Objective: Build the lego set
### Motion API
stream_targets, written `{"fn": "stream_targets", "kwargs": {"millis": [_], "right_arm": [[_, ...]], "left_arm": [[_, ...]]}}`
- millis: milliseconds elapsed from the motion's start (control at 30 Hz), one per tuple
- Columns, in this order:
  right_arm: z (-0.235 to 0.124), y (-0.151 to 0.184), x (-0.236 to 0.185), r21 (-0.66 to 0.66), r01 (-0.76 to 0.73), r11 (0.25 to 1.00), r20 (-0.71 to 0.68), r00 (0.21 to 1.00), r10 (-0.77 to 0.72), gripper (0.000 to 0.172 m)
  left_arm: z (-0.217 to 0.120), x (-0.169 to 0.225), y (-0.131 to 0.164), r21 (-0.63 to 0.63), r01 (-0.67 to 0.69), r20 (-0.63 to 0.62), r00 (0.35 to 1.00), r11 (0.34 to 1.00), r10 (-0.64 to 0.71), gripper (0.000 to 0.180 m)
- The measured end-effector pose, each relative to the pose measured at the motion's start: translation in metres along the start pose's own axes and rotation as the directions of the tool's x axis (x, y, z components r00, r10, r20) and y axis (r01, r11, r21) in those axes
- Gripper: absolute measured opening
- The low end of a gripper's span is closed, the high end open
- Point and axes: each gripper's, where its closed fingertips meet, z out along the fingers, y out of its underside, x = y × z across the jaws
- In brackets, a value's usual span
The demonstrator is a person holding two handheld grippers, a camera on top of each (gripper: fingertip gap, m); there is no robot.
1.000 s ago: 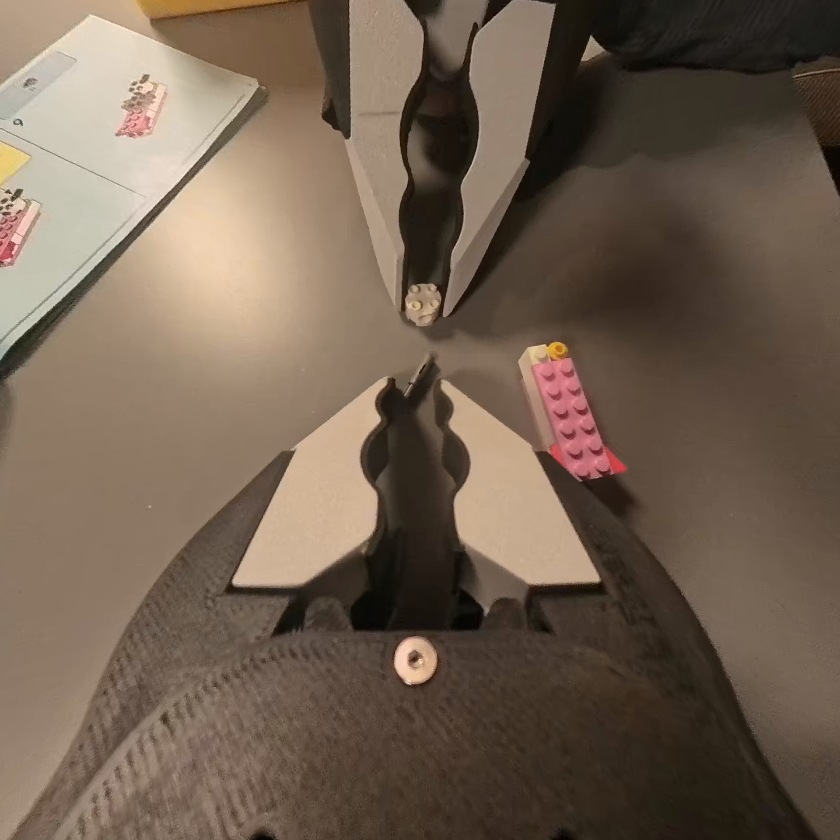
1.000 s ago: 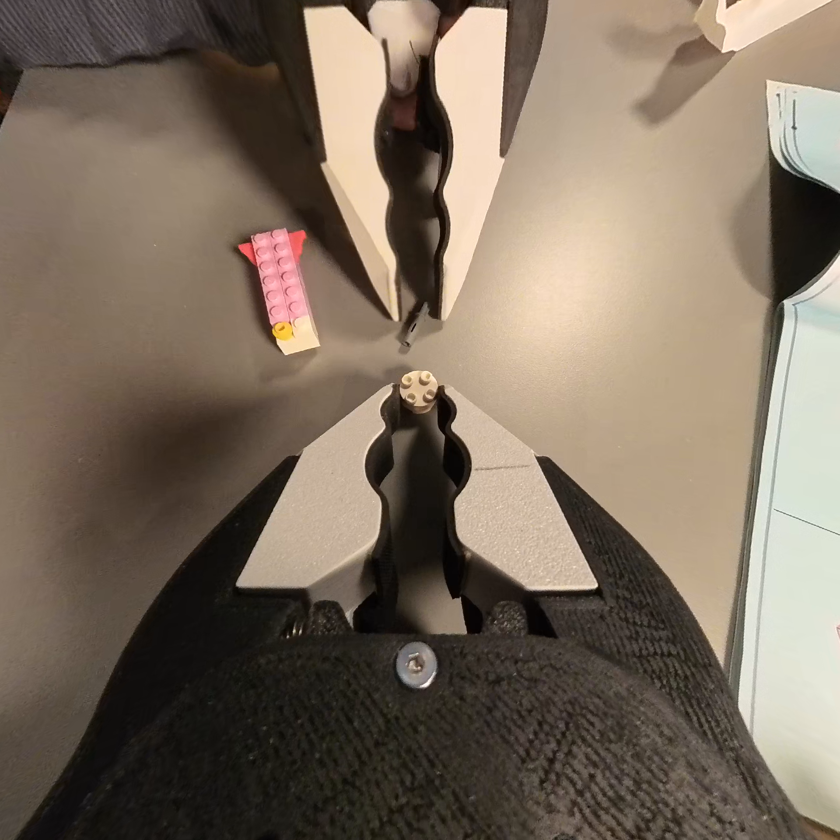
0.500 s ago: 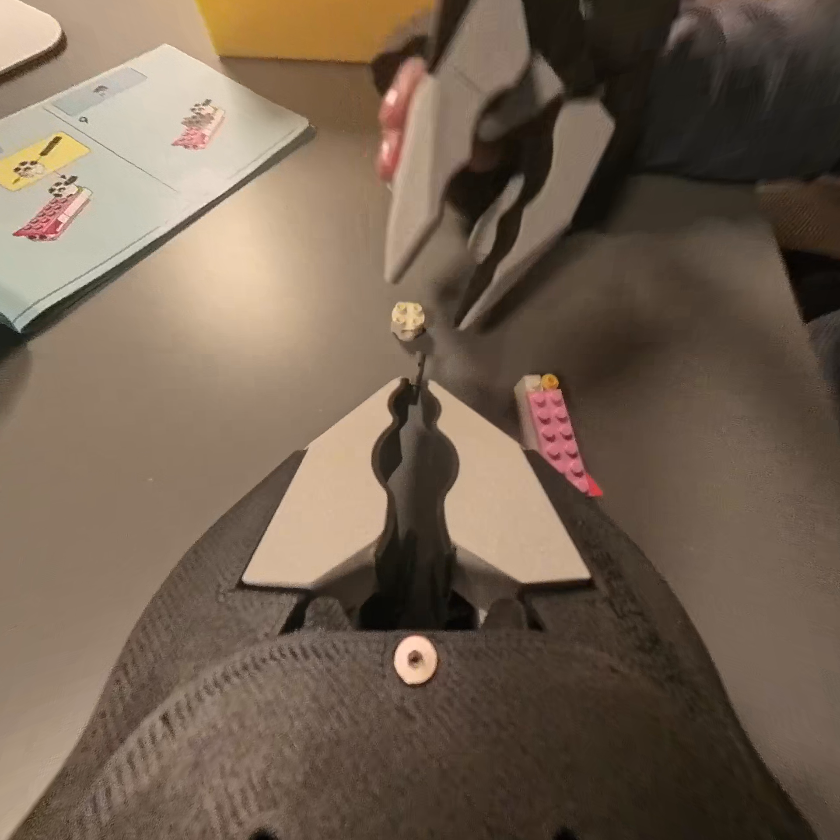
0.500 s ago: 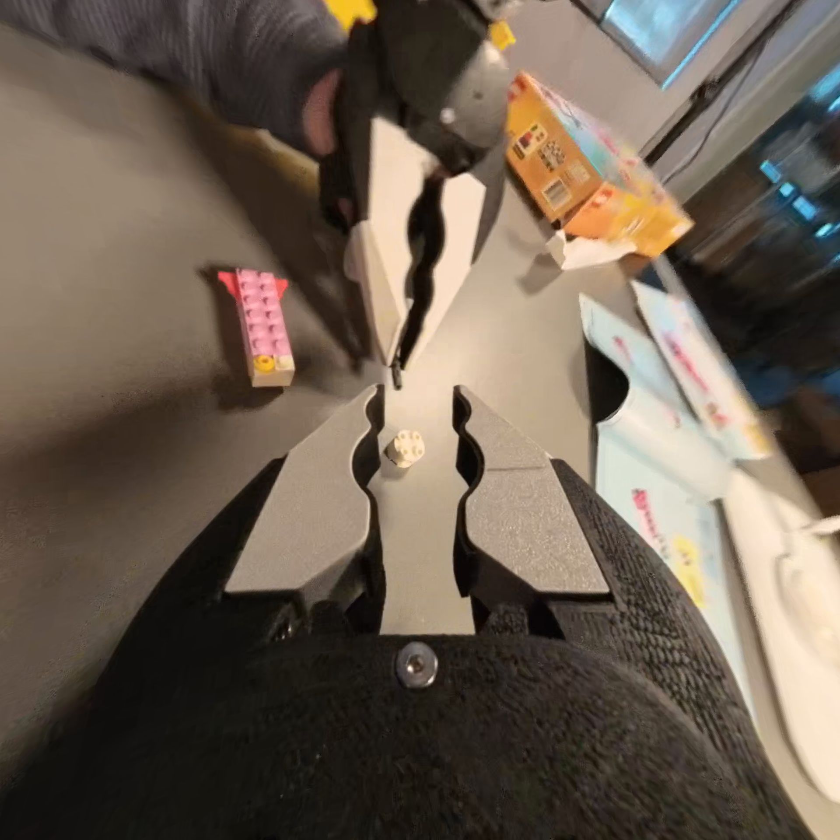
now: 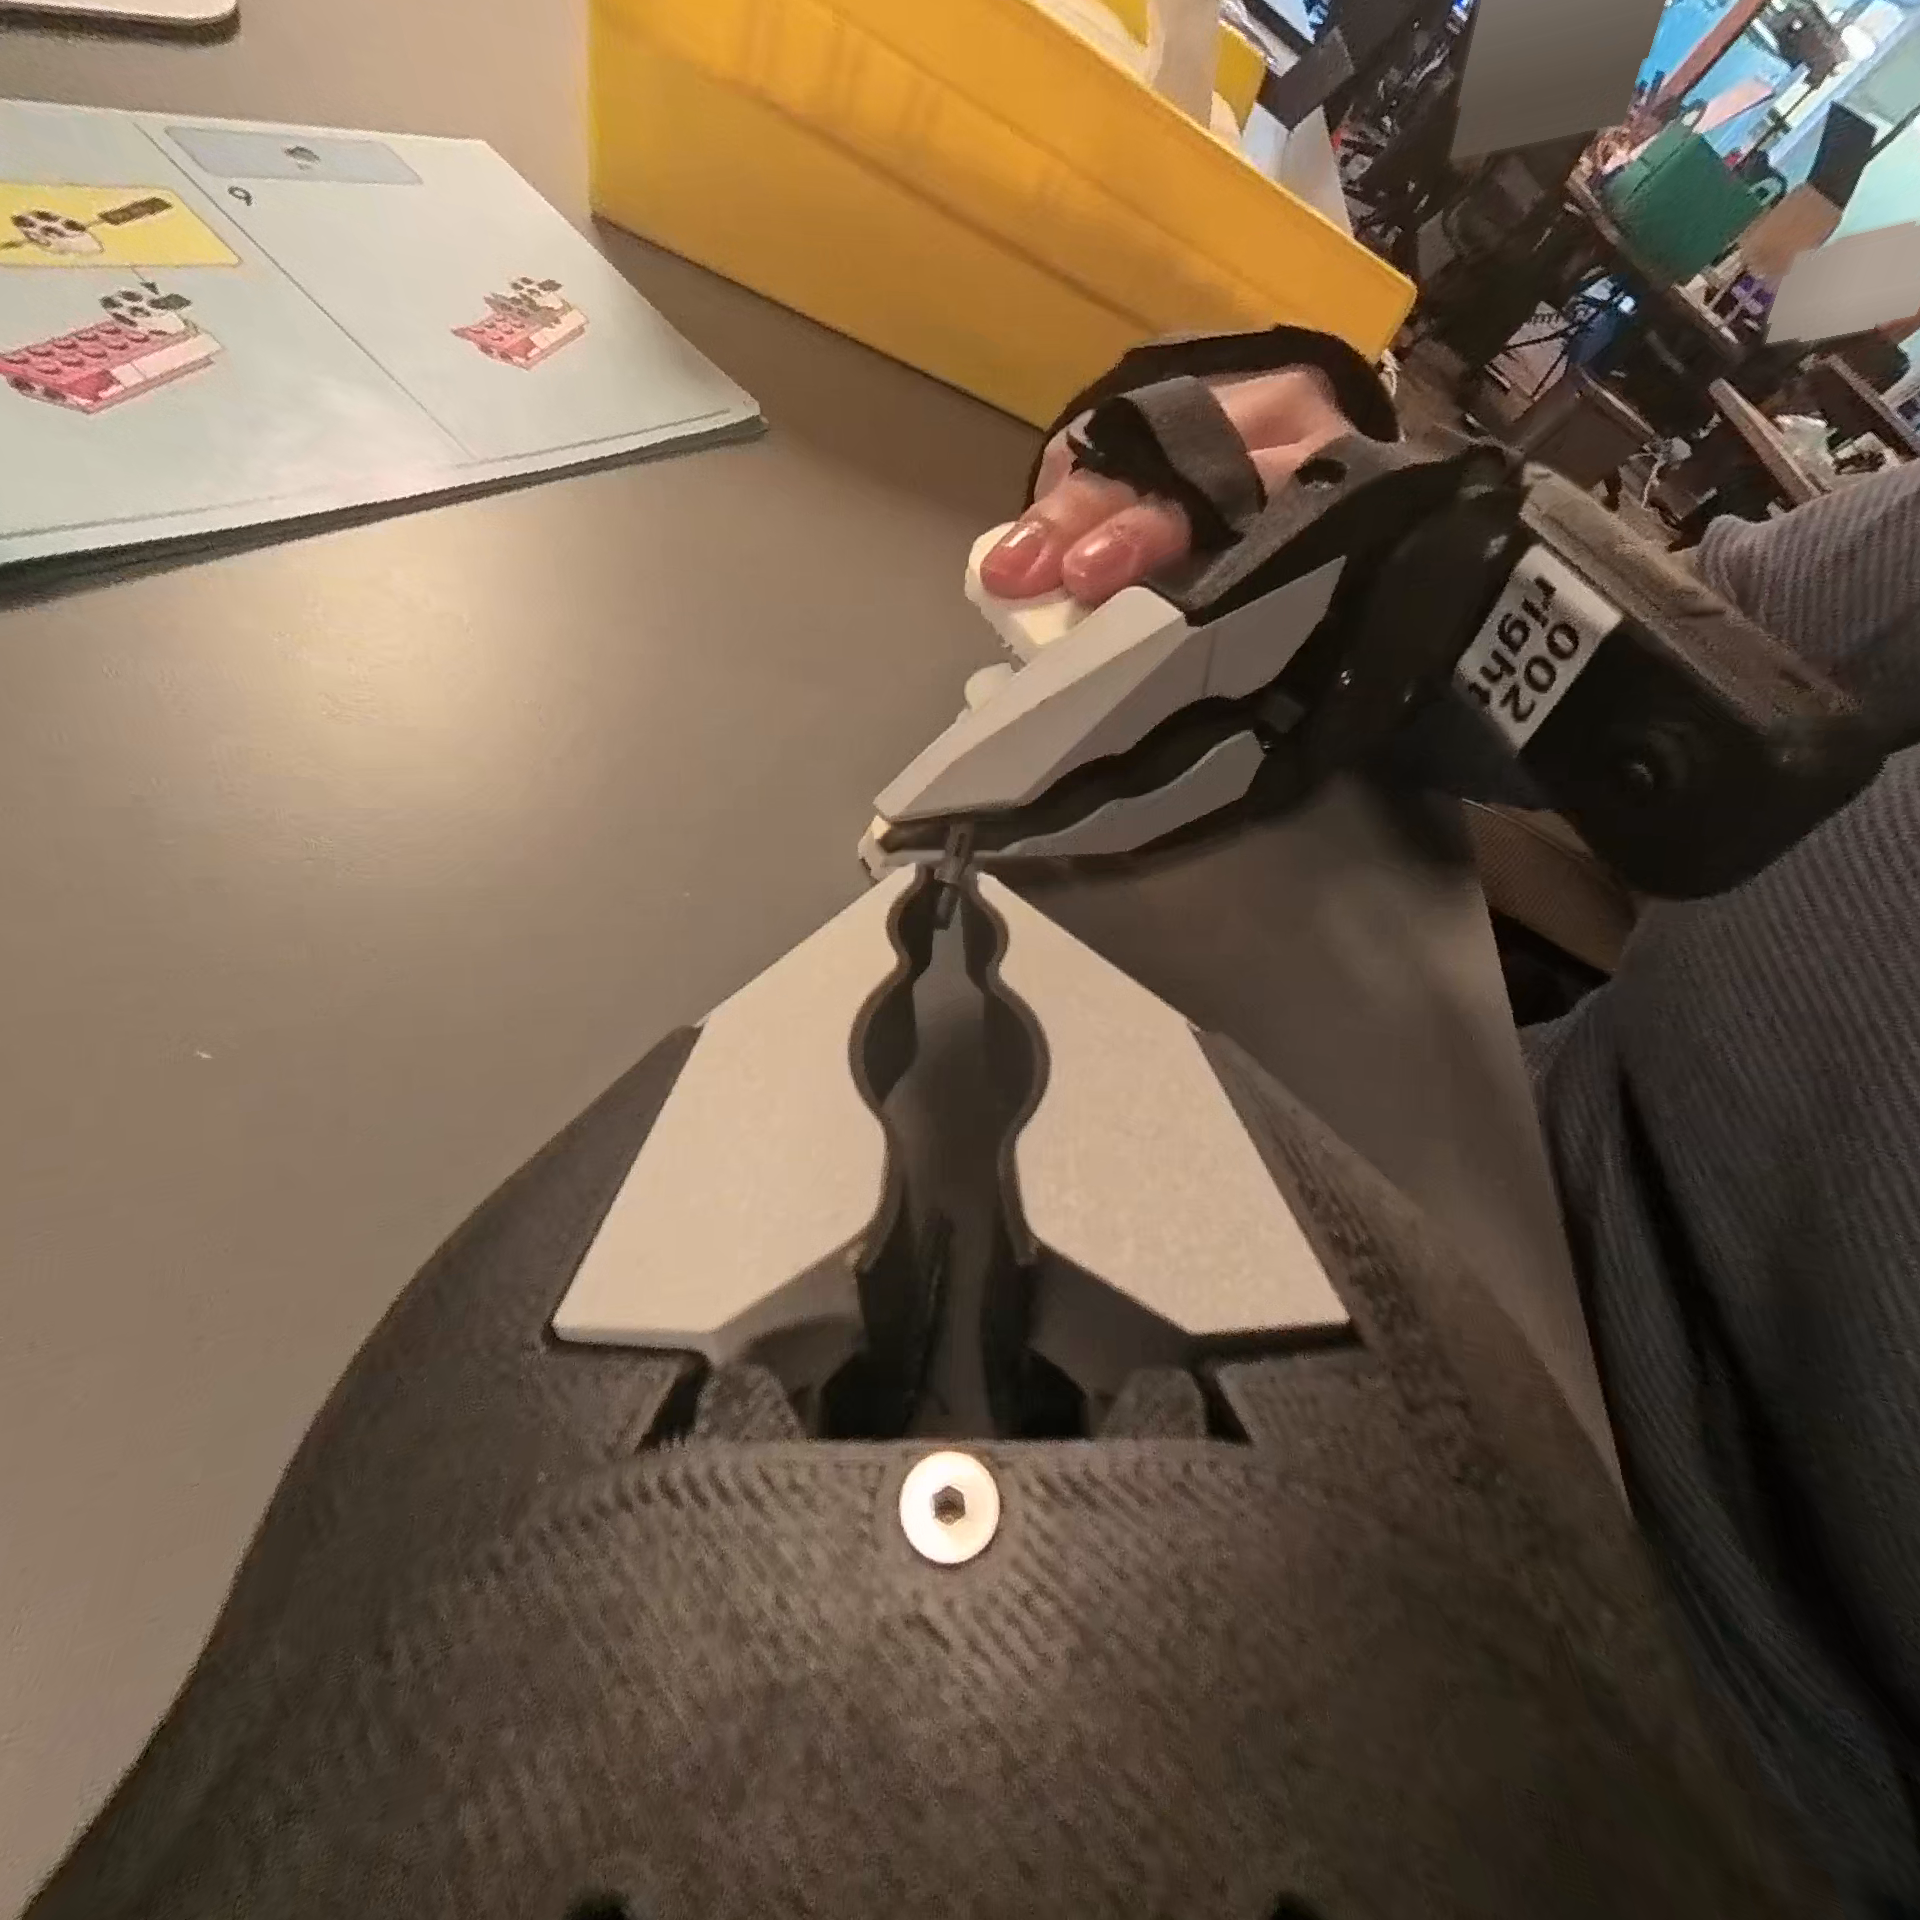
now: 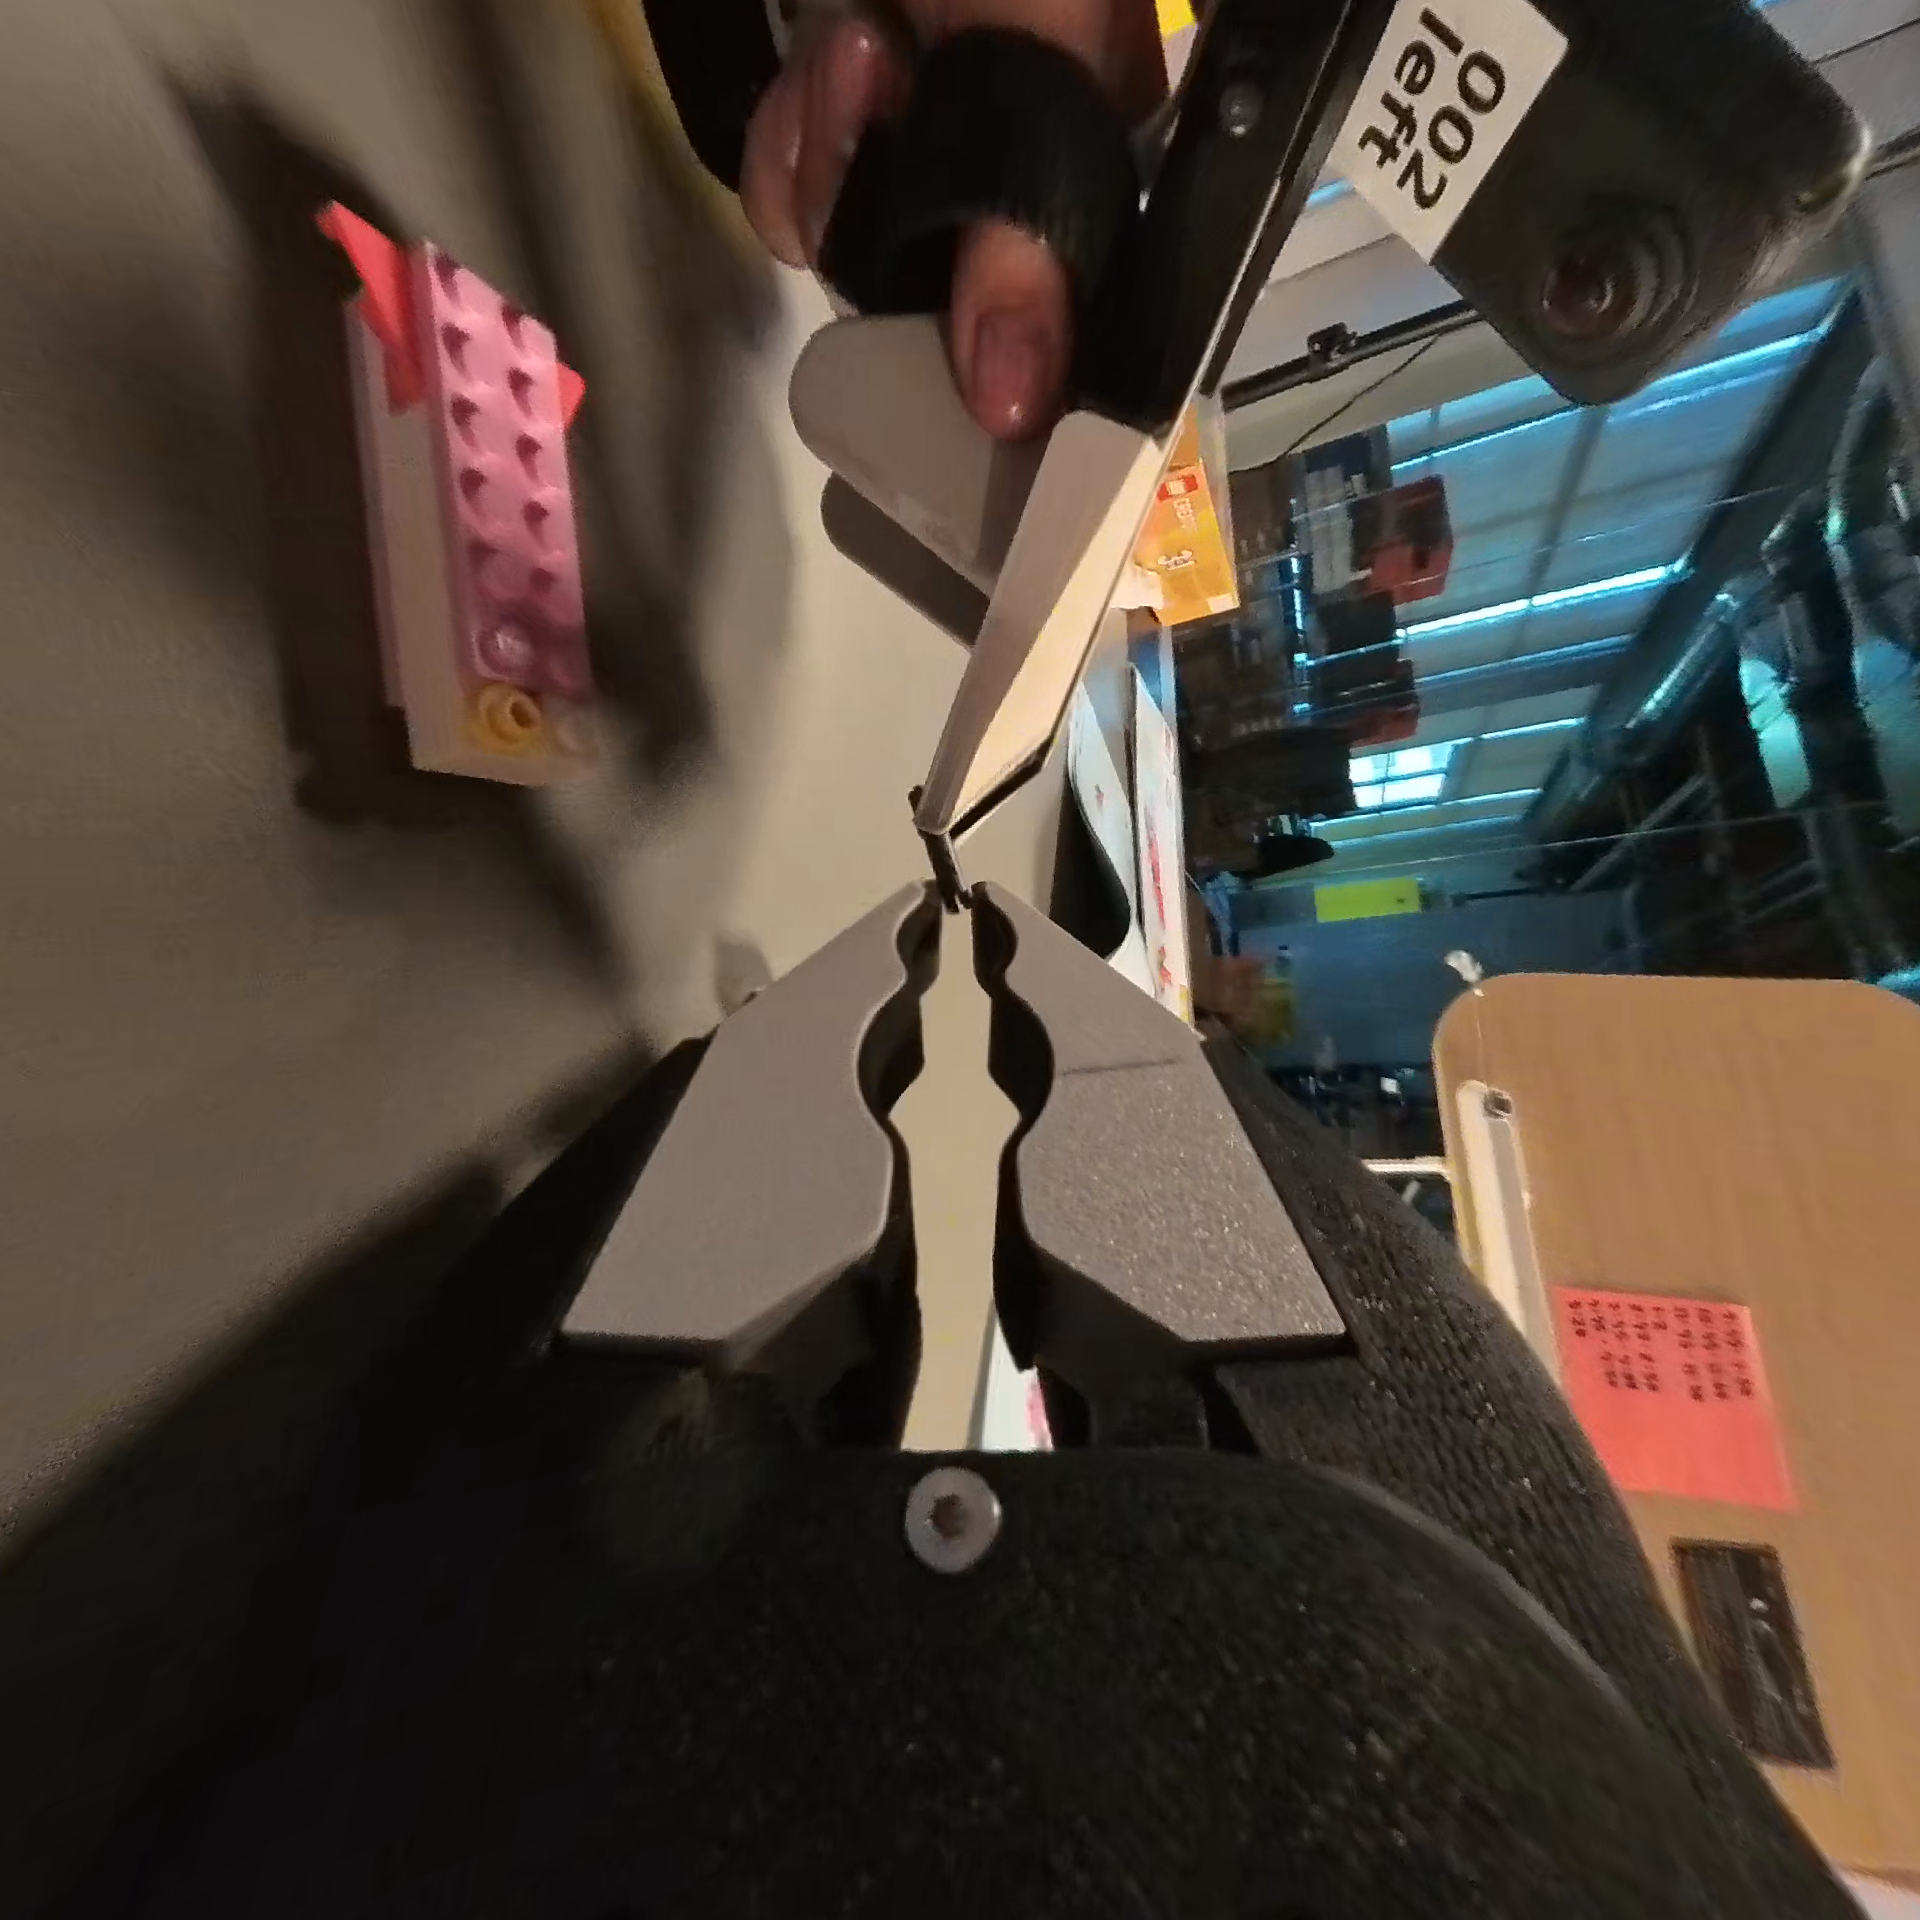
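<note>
1. Grey matte tabletop, warm light on it, soft shadows.
2. Yellow box at the table's far side.
3. Behind it a cluttered workshop: dark racks and desks, green bin.
4. Blue-lit windows or panels behind dark shelving.
5. Brown cardboard box with a pink note.

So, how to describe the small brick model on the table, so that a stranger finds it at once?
Look at the grey table. The brick model lies flat on it. Only it has a pink studded top, red fins and one yellow stud.
</note>
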Motion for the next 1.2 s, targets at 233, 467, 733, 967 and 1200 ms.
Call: {"fn": "stream_targets", "kwargs": {"millis": [233,467,733,967,1200], "right_arm": [[-0.001,0.001,0.018,-0.039,-0.001,0.999,-0.091,0.996,-0.002,0.001],[-0.002,0.005,0.021,-0.052,-0.005,0.999,-0.105,0.994,0.000,0.001],[-0.001,0.002,0.017,-0.053,0.016,0.998,-0.089,0.996,-0.020,0.001],[0.003,0.008,0.012,-0.094,0.002,0.996,-0.056,0.998,-0.007,0.002],[0.005,0.010,0.007,-0.104,-0.015,0.994,-0.033,0.999,0.011,0.001]], "left_arm": [[-0.013,0.003,-0.026,0.185,-0.030,0.002,1.000,0.982,0.030,0.020],[-0.014,-0.003,-0.026,-0.033,-0.560,0.378,0.760,0.828,0.529,0.031],[-0.002,-0.008,-0.013,-0.301,-0.708,0.425,0.501,0.639,0.754,0.015],[-0.003,-0.019,-0.011,-0.469,-0.720,0.442,0.310,0.511,0.842,0.005],[-0.002,-0.025,-0.008,-0.573,-0.713,0.407,0.180,0.404,0.896,0.004]]}}
